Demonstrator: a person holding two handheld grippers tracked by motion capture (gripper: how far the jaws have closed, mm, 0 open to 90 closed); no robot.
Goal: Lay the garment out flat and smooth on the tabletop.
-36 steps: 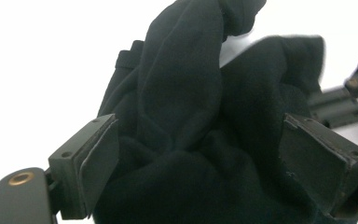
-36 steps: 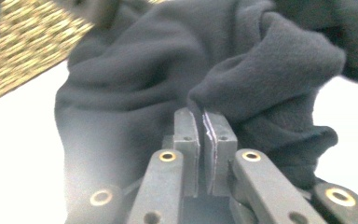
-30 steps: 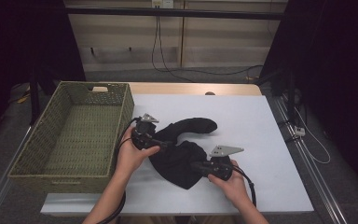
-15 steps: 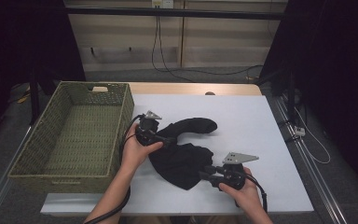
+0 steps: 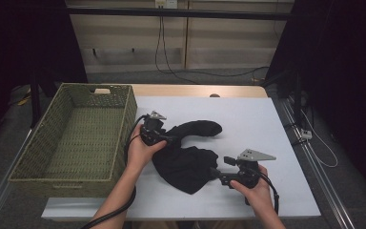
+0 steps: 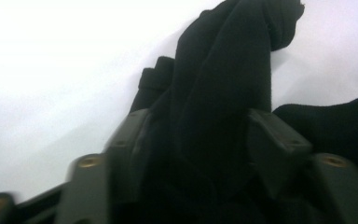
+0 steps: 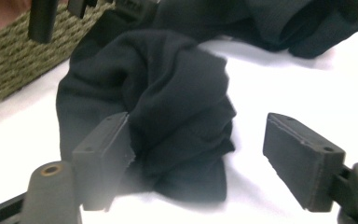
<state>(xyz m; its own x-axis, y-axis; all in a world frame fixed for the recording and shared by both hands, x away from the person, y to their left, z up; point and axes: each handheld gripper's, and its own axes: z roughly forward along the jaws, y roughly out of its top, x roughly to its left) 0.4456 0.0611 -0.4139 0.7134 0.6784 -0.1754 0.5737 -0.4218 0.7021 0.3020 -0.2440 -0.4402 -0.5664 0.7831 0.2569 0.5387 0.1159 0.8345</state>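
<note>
My right gripper backed off the black cloth, jaws just opened wide; left gripper just closed, pinching cloth to lift toward basket.

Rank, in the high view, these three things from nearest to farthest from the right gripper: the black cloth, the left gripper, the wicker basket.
From the right gripper:
1. Black cloth, directly at its jaws.
2. Left gripper, across the cloth, toward the basket.
3. Wicker basket, at the table's left edge.

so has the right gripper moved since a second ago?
Yes. The right gripper backed off the black cloth toward the table's near right corner, jaws opening.
</note>
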